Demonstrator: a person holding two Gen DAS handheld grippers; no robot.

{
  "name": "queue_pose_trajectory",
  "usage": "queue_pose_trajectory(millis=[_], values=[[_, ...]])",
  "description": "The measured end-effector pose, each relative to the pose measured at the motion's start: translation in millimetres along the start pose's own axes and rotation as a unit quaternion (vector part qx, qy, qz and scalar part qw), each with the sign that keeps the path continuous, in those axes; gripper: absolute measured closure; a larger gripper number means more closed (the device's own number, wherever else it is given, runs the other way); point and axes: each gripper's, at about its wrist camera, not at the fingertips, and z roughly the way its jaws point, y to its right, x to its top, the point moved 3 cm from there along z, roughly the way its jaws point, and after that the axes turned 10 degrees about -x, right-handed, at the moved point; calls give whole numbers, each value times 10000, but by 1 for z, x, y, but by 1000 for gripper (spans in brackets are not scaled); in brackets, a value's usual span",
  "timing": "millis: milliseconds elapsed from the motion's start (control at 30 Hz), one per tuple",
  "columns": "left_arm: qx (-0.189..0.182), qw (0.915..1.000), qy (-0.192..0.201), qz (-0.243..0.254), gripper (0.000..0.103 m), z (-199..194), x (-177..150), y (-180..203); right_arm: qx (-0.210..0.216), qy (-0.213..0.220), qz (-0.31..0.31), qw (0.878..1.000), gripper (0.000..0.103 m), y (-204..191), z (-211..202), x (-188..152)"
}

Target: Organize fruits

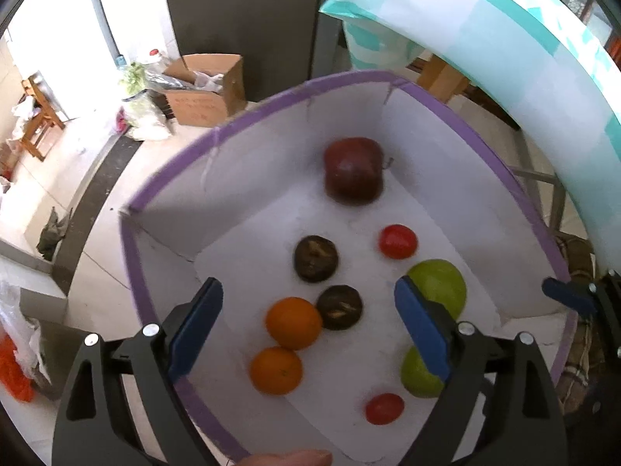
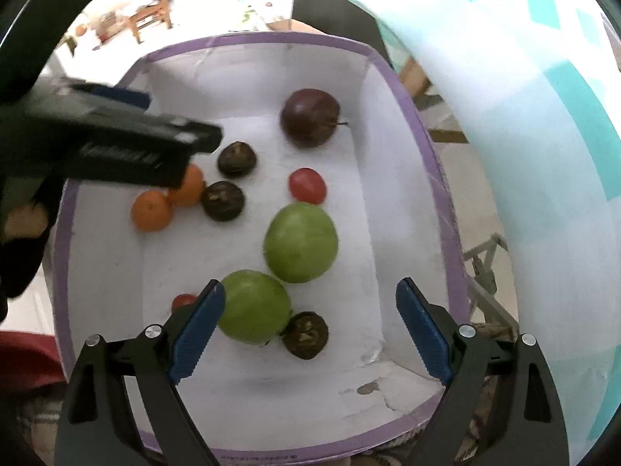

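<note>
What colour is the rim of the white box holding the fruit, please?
Purple; the rim shows best in the right wrist view.

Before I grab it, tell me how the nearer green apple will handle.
The green apple looks round and smooth, so it probably rolls if nudged. It touches a dark fruit, which may shift too. It seems firm enough for the open right gripper.

Fruit in the box — two oranges, two green apples, two tomatoes, three dark fruits, one red apple.
</note>
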Motion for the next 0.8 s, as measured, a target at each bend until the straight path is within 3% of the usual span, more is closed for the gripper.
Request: queue_pose_trajectory(millis=[200, 800], values=[[9, 9999, -14, 105, 12, 5, -5, 11, 60, -162, 288, 9994, 16, 11, 13, -2], [28, 9999, -44, 128, 12, 10, -6, 11, 117, -312, 309, 9990, 16, 5, 30, -4]])
